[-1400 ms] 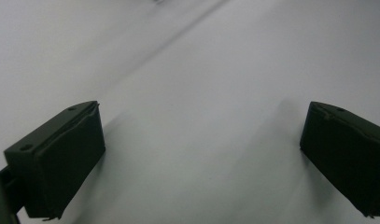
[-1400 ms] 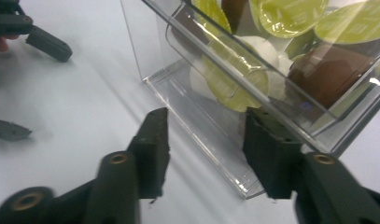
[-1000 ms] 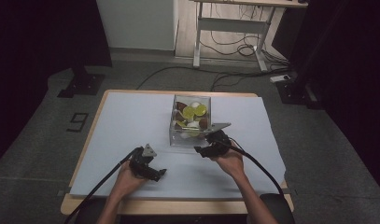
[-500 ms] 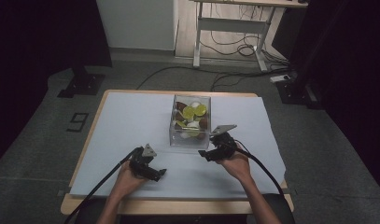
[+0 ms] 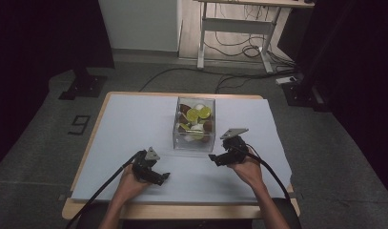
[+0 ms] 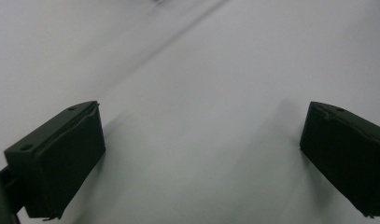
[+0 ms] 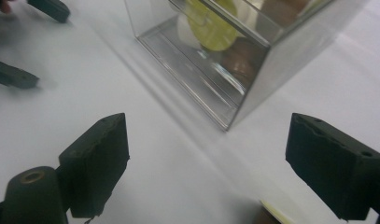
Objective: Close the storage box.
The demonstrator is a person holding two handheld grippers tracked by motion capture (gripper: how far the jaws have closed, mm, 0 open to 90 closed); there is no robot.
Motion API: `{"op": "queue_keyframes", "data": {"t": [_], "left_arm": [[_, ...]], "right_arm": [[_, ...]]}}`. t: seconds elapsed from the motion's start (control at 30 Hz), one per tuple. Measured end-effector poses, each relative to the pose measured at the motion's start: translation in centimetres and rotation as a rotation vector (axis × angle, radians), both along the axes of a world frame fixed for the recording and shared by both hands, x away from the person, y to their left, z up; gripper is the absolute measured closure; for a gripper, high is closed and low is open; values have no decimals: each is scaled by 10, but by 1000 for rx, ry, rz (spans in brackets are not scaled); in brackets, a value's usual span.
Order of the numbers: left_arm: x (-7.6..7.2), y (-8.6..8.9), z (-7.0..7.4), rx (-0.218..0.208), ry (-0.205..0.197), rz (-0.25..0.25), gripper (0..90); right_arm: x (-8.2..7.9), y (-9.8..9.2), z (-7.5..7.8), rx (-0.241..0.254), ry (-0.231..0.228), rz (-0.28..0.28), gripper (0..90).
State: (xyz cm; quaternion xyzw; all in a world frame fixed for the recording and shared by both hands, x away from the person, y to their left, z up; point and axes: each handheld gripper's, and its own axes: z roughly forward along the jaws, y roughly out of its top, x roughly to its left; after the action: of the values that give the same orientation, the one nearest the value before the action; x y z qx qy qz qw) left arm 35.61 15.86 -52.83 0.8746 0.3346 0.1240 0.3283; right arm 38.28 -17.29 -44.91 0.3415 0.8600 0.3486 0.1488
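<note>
Nearby, clear box [image 5: 195, 125] holds yellow, white, brown pieces; both hand-held grippers released, right's jaws just widened.

A lab or studio is suggested: dark curtains [image 5: 34, 57] at nine o'clock, stand feet [image 5: 82, 88], floor cables [image 5: 239, 50] at twelve, grey carpet [image 5: 34, 157]

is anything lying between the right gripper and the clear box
Nothing visible does. The right gripper, jaws open and empty, sits just short of the clear box, with only bare white table cover between them.
</note>
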Motion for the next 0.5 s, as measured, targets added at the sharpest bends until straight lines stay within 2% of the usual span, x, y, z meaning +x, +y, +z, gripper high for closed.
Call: {"op": "queue_keyframes", "data": {"t": [0.17,0.37,0.5], "left_arm": [[0,0,0,0,0,0,0],[0,0,0,-2,0,1,0],[0,0,0,-2,0,1,0]], "right_arm": [[-1,-3,0,-57,-30,-23,52],[-3,-9,-2,-65,-62,-41,13],[-4,-17,-1,-44,-64,-60,12]]}}
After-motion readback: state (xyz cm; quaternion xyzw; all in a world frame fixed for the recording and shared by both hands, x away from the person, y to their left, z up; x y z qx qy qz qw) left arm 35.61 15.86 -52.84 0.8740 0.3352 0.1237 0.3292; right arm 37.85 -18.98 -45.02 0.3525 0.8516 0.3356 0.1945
